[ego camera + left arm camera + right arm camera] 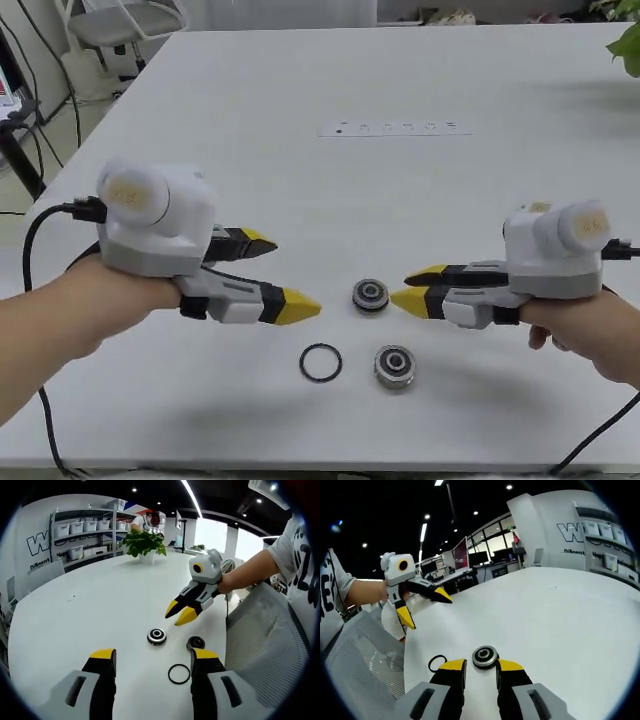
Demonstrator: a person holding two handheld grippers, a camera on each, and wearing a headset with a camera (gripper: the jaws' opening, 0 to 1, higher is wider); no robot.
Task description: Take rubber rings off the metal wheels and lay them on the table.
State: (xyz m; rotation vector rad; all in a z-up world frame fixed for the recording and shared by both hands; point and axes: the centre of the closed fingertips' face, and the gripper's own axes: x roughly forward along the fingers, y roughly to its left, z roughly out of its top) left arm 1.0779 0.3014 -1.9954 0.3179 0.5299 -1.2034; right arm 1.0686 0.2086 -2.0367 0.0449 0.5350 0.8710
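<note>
Jaws, left: standing wide apart on the left gripper [280, 275], gripping nothing and hovering over the white table [300, 170].
Jaws, right: sitting a little apart on the right gripper [415, 285], clamping nothing, with the yellow tips pointing at the far wheel.
Far wheel [370, 295]: lying flat on the table between the two grippers, just ahead of the right gripper's tips and not touching them. In the right gripper view it is showing just beyond the gap between the jaws.
Near wheel [395, 366]: lying flat, closer to the person, near the far wheel but apart from it.
Loose rubber ring [320, 362]: lying flat on the table just beside the near wheel, touching neither wheel.
Potted plant [144, 542]: standing on the far part of the table in the left gripper view.
</note>
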